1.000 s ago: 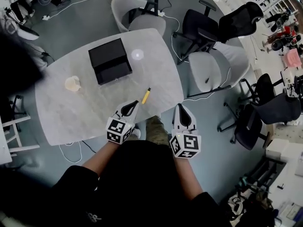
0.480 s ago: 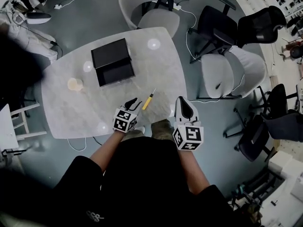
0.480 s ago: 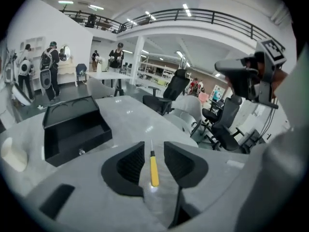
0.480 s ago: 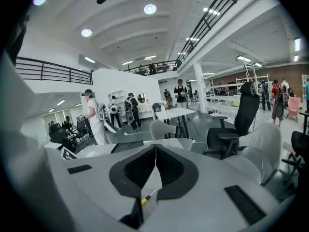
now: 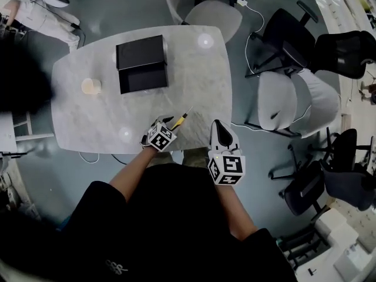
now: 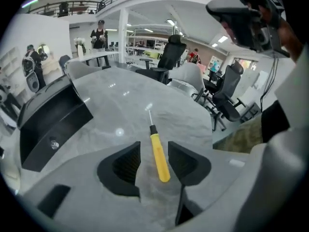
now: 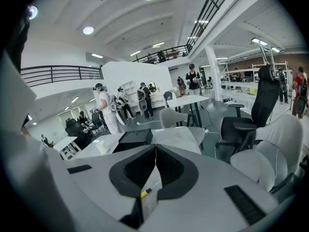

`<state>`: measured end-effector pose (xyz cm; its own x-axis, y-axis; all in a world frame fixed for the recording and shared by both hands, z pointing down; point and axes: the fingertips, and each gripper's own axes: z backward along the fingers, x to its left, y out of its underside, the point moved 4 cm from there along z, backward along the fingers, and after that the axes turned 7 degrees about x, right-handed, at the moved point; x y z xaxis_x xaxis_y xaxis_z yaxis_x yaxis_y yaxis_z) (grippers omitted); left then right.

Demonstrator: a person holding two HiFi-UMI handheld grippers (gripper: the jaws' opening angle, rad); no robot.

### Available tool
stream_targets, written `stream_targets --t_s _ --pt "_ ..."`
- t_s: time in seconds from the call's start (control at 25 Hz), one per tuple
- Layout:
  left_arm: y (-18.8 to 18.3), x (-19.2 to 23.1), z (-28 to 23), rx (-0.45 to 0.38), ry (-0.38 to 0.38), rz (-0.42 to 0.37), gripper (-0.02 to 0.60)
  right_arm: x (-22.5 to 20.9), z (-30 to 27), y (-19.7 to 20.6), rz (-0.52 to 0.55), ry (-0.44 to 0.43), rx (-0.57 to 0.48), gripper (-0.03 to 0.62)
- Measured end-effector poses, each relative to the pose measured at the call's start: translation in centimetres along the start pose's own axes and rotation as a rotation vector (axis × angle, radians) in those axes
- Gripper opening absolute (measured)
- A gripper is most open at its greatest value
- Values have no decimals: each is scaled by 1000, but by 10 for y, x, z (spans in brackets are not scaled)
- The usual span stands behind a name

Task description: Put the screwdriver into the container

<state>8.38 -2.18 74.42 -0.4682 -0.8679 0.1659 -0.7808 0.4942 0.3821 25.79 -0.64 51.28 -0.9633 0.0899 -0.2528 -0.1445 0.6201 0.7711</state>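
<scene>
R gripper (image 5: 218, 126) nearest, off the table's near edge, jaws together, nothing btwn.

L gripper (image 6: 154, 147) low over table (image 5: 88, 122), jaws opening; yellow-handled screwdriver (image 6: 159, 154) lies flat btwn them, pads not pressing, shaft pointing far.

Risks:
- Handle sits slanted, nearer the right jaw. An uneven close could nudge or roll it instead of clamping.
- Screwdriver is near the table's near-right edge, so a roll could drop it.
- Black container (image 5: 141, 63) is well apart, far-left. A thin round handle may twist during the carry w/ a weak grip.
</scene>
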Motion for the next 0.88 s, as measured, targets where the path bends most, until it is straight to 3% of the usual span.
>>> stream_targets --t_s 0.16,0.36,0.52,0.64,0.88 --pt "7 2 -22 78 19 39 186 -15 -10 0 19 -32 30 12" --pt "8 6 -29 77 22 133 186 -31 -21 -10 50 -48 40 12" --pt "4 -3 -36 114 35 113 170 -45 -27 -13 45 -46 48 12" --pt "8 -9 -45 161 11 92 113 -51 -28 -12 48 -52 56 12" --pt "10 -8 -43 124 3 126 86 -53 -35 -14 60 -83 58 12"
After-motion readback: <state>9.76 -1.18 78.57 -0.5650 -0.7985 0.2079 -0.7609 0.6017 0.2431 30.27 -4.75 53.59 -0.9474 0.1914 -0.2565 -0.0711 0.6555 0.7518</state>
